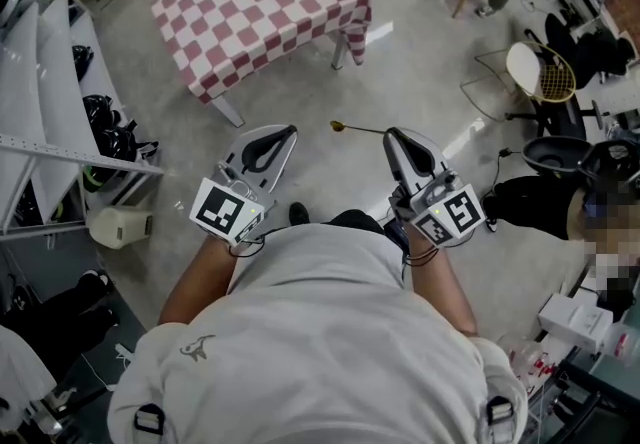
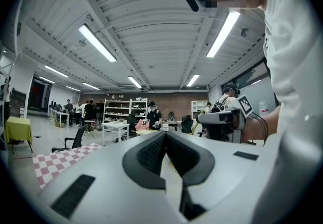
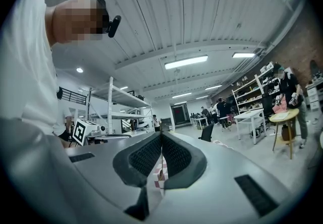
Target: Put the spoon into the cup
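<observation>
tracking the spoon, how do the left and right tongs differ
The right tongs are shut on the spoon, its bowl sticking out sideways; the left tongs are shut on nothing. In the head view the left tongs angle rightward, the right tongs leftward. Both are short of the checked table.

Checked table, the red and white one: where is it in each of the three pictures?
Head view: the red-and-white checked table is at the top, left of the middle.
Left gripper view: low at the left side.
Right gripper view: only a sliver, in the gap between the jaws.
Shared landmark: the person's white shirt.
</observation>
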Demonstrator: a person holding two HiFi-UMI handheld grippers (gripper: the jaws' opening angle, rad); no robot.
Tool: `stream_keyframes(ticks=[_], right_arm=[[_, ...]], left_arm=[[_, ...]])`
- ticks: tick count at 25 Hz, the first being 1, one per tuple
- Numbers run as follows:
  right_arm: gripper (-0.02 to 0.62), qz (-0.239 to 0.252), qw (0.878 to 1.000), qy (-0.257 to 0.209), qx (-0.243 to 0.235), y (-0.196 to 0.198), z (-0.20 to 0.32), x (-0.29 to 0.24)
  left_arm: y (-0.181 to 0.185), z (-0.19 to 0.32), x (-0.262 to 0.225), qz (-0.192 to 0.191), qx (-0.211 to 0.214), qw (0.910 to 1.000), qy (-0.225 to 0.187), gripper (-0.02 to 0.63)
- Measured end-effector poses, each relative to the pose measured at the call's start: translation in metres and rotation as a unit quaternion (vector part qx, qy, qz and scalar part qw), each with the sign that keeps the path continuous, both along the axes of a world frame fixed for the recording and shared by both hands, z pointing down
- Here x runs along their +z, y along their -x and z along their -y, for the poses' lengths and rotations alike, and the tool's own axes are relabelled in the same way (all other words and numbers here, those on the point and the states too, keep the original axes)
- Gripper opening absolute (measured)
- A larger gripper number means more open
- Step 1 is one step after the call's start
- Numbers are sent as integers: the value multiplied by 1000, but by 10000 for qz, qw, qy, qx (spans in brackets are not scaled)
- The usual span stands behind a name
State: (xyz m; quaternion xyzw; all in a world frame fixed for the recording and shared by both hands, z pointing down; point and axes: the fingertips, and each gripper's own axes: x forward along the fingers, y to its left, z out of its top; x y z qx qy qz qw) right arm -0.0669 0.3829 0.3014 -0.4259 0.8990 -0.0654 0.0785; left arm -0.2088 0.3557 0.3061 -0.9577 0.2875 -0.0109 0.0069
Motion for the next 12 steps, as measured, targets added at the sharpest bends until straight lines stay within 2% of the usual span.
stream_keyframes(ticks=[12], right_arm=[[34, -67, 9998, 2, -185, 16, 34, 2]], left_arm=[[18, 30, 7, 3, -153, 9998, 86, 14]])
